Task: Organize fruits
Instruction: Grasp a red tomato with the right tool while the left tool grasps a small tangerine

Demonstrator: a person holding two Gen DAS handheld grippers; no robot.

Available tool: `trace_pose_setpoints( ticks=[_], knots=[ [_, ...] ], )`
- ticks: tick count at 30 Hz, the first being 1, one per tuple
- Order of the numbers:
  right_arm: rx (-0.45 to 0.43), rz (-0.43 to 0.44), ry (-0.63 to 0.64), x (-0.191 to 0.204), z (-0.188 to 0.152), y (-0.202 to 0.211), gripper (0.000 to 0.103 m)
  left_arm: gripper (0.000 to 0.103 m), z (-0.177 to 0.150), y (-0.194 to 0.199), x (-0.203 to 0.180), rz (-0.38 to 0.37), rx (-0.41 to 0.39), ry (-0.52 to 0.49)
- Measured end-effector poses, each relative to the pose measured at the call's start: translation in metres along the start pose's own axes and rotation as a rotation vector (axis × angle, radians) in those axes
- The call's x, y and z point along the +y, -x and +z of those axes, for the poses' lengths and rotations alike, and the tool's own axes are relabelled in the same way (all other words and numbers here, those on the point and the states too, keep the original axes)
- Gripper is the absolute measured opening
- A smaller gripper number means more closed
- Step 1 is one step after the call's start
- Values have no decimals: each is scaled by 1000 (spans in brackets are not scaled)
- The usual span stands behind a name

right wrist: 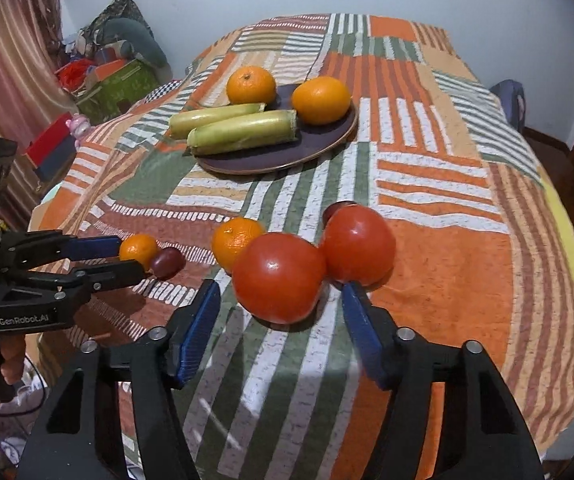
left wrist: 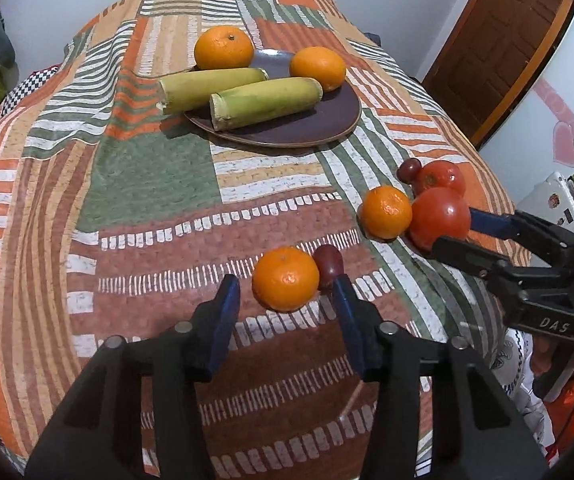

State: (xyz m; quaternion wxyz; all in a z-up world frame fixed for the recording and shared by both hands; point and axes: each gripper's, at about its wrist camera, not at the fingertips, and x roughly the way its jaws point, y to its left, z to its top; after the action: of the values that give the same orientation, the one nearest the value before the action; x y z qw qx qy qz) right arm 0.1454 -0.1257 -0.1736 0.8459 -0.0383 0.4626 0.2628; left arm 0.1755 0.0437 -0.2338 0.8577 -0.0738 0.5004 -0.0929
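Note:
A dark plate (left wrist: 319, 124) (right wrist: 319, 148) holds two oranges (left wrist: 223, 48) (left wrist: 318, 68) and two green husked cobs (left wrist: 265, 101). Loose on the patterned cloth lie a small orange (left wrist: 285, 279) (right wrist: 139, 249) with a dark grape (left wrist: 328, 266) (right wrist: 167, 263) beside it, another orange (left wrist: 385, 212) (right wrist: 235, 240), two tomatoes (left wrist: 440, 218) (right wrist: 279, 277) (right wrist: 358, 245) and a second grape (left wrist: 408, 169). My left gripper (left wrist: 287, 294) (right wrist: 129, 258) is open around the near small orange. My right gripper (right wrist: 281, 296) (left wrist: 453, 228) is open around the near tomato.
The table's cloth (left wrist: 147, 184) drops off at the near and right edges. Boxes and clutter (right wrist: 111, 80) stand at the far left; a wooden door (left wrist: 499, 48) stands at the far right.

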Motion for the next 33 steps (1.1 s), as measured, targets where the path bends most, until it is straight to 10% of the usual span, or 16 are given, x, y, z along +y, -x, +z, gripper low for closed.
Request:
trace_pose_setpoints(
  ticks=[19,33],
  knots=[
    [-8,35,-16,-2,5,4,46,34,9,20,7,9,-64,4],
    [-131,14,34,-1,59,20,46,34,75,41,20,50,-189,2]
  ],
)
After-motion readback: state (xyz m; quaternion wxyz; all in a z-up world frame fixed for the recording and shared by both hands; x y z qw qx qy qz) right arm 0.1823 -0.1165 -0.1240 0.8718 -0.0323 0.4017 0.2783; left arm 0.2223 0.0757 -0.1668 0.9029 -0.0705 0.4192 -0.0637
